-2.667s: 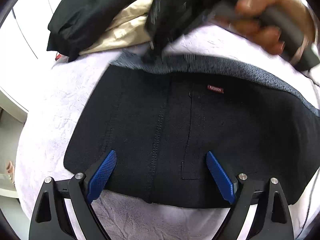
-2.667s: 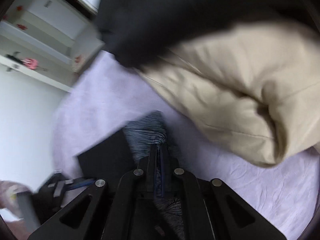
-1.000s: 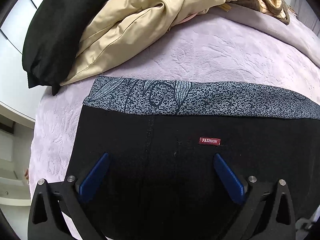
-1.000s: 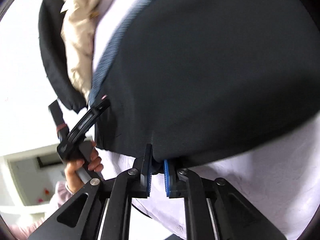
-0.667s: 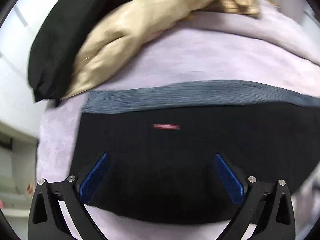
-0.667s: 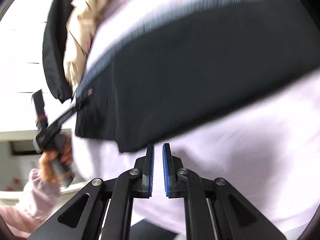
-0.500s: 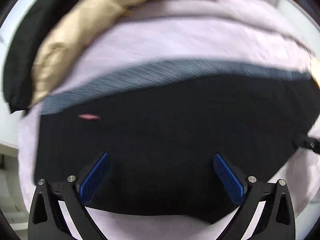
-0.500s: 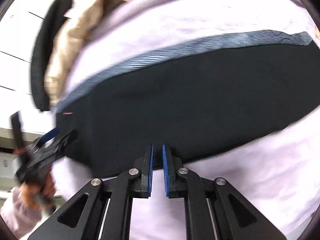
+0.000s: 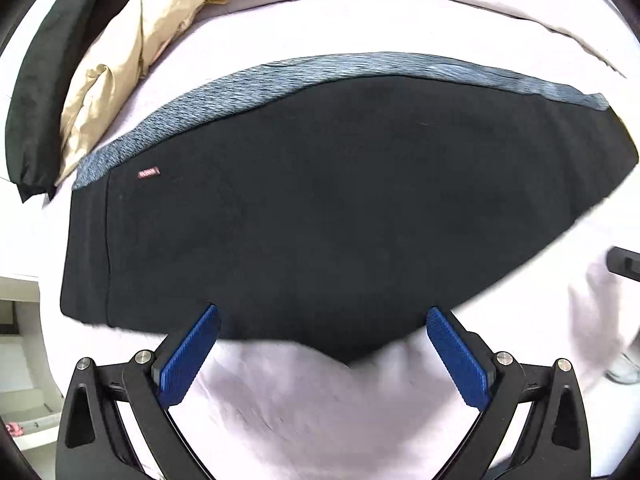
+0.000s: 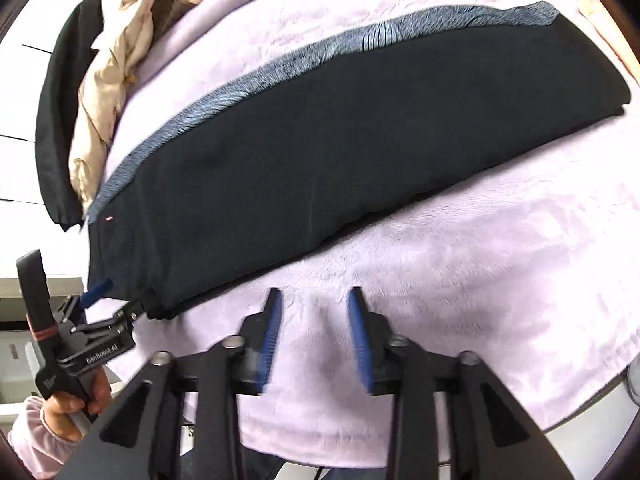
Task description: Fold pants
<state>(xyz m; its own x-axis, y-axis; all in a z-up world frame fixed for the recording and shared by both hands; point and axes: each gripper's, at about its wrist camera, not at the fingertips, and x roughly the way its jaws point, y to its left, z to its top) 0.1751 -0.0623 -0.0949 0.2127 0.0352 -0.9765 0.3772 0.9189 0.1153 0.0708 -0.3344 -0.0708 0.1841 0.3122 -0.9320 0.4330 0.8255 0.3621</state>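
Black pants (image 9: 340,208) lie flat on the lilac blanket (image 9: 304,400), folded lengthwise into a long strip. A grey-blue patterned band (image 9: 248,88) runs along their far edge, with a small red label (image 9: 148,173) near the left end. My left gripper (image 9: 322,318) hangs open and wide over the pants' near edge, holding nothing. In the right wrist view the pants (image 10: 360,140) stretch across the blanket. My right gripper (image 10: 314,300) is just short of their near edge, its jaws opening with only blanket between them. The left gripper (image 10: 116,300) shows at the pants' left end.
A beige garment (image 9: 132,52) and a black garment (image 9: 36,80) are heaped at the bed's far left. White furniture (image 9: 20,360) stands beyond the left edge. A hand (image 10: 72,404) in a lilac sleeve holds the left gripper. The blanket's front edge (image 10: 560,420) is close.
My right gripper let go of the pants' edge, drew back over the blanket, and its jaws have parted. My left gripper slid right along the pants, so the red label now sits far left.
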